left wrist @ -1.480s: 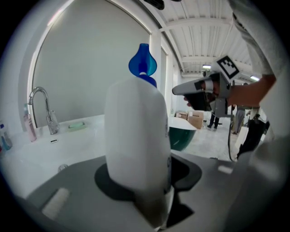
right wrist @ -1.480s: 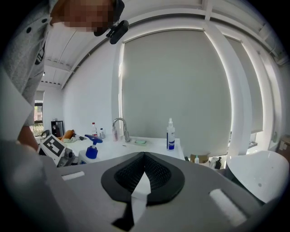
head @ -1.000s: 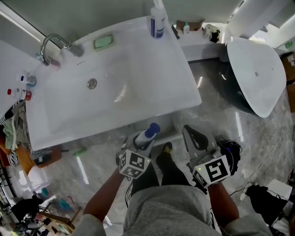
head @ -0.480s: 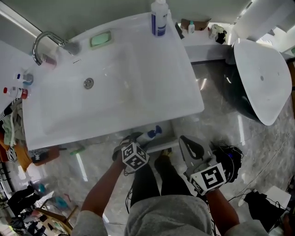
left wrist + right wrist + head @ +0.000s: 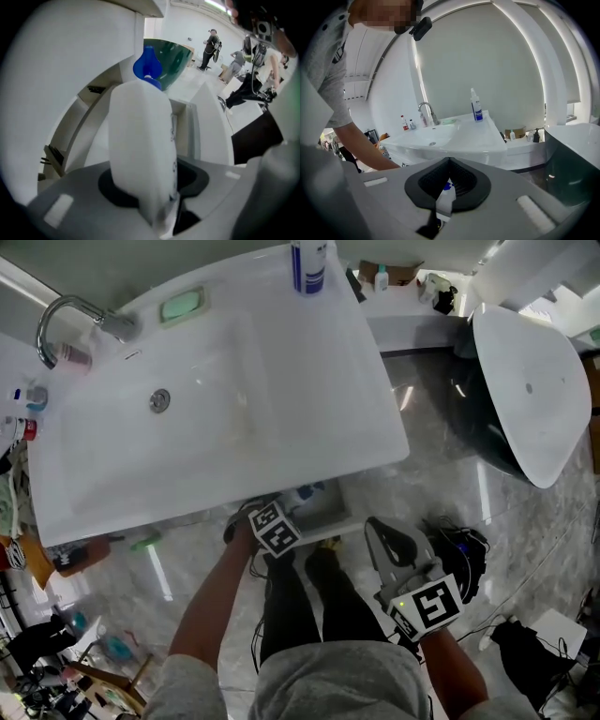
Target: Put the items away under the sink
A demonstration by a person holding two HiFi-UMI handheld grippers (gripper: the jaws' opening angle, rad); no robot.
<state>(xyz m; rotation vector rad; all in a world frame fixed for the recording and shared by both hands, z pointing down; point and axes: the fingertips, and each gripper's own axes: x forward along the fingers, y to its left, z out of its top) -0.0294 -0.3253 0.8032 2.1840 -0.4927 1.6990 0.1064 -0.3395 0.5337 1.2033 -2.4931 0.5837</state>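
A white bottle (image 5: 140, 150) with a blue cap (image 5: 147, 68) stands between the jaws of my left gripper (image 5: 145, 197), which is shut on it. In the head view that gripper (image 5: 286, 507) points steeply down at the front rim of the white sink (image 5: 234, 465), and only a bit of the bottle (image 5: 305, 493) shows beside a white shelf (image 5: 328, 512) under the basin. My right gripper (image 5: 382, 529) hangs lower right of it, apart from the sink, black pads together and nothing in them. In its own view, right gripper (image 5: 443, 199) leaves only a thin slit.
A blue-labelled spray bottle (image 5: 307, 263) and a green soap dish (image 5: 181, 306) sit on the sink's back rim by the tap (image 5: 66, 315). Small bottles (image 5: 28, 413) stand at its left. A white toilet lid (image 5: 530, 390) is to the right. My legs are below.
My left gripper has sunk with the bottle and tipped downward, so the sink's front rim now hides most of the bottle. The right gripper has dropped a little.
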